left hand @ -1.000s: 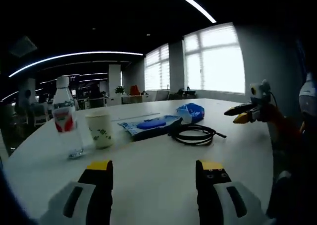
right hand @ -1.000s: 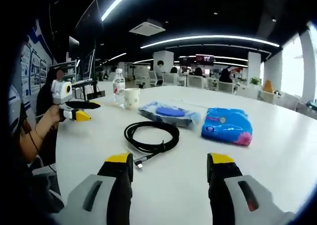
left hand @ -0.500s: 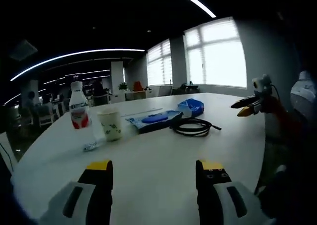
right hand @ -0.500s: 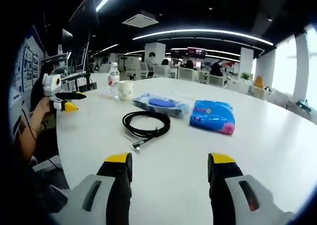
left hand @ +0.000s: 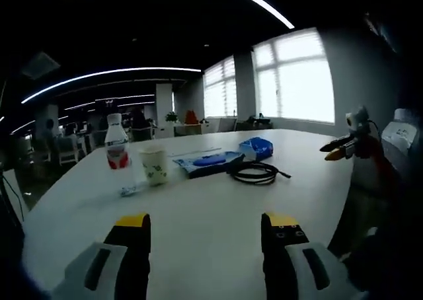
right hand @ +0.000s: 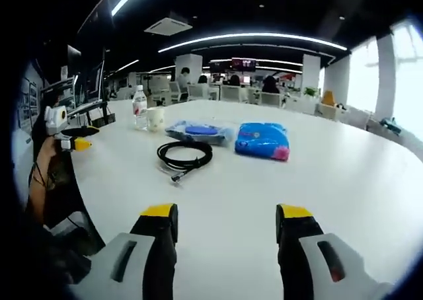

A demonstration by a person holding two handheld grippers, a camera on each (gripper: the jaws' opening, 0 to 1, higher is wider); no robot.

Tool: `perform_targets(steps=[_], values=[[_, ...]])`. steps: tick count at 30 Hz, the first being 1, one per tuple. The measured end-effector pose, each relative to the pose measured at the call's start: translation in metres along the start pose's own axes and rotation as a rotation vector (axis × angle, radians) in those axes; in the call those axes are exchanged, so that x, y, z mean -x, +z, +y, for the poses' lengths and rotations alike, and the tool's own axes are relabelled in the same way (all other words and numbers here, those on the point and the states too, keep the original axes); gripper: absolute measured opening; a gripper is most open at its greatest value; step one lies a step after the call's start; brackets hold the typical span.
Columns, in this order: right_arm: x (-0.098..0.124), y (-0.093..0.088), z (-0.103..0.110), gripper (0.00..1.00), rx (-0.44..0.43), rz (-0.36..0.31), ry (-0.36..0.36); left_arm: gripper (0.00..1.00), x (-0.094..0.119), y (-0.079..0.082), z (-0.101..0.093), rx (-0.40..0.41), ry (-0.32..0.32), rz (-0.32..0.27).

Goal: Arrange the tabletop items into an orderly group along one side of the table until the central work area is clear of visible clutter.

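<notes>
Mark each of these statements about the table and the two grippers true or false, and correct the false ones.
1. The left gripper has its jaws apart with nothing between them. True.
2. The paper cup lies on its side. False: it stands upright beside the water bottle.
3. The black cable is coiled on the table. True.
4. The right gripper grips the blue pouch. False: its jaws are open and empty, and the pouch lies farther off on the table.

Near tabletop [right hand: 218, 201] bare; cable [right hand: 185, 156], bottle [left hand: 117, 151] & cup [left hand: 155, 166] beyond.
</notes>
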State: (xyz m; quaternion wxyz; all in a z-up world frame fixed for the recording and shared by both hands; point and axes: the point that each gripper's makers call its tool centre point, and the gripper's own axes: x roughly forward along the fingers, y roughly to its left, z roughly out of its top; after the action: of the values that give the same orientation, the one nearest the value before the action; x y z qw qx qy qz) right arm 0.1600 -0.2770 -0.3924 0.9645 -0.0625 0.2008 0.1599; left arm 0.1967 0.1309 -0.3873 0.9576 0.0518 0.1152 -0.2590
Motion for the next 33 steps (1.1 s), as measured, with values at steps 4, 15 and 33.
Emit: perform_targets(steps=[4,15,33], values=[[0.007,-0.010,-0.008,0.63,-0.003,0.037,-0.050,0.67,0.003,-0.007,0.000,-0.002,0.024,0.033],[0.020,-0.004,-0.001,0.75,-0.009,0.003,-0.055,0.72,0.009,-0.007,-0.001,0.039,0.051,0.015],[0.020,0.008,0.009,0.78,0.013,-0.011,-0.036,0.74,0.013,-0.002,-0.009,0.020,0.057,0.001]])
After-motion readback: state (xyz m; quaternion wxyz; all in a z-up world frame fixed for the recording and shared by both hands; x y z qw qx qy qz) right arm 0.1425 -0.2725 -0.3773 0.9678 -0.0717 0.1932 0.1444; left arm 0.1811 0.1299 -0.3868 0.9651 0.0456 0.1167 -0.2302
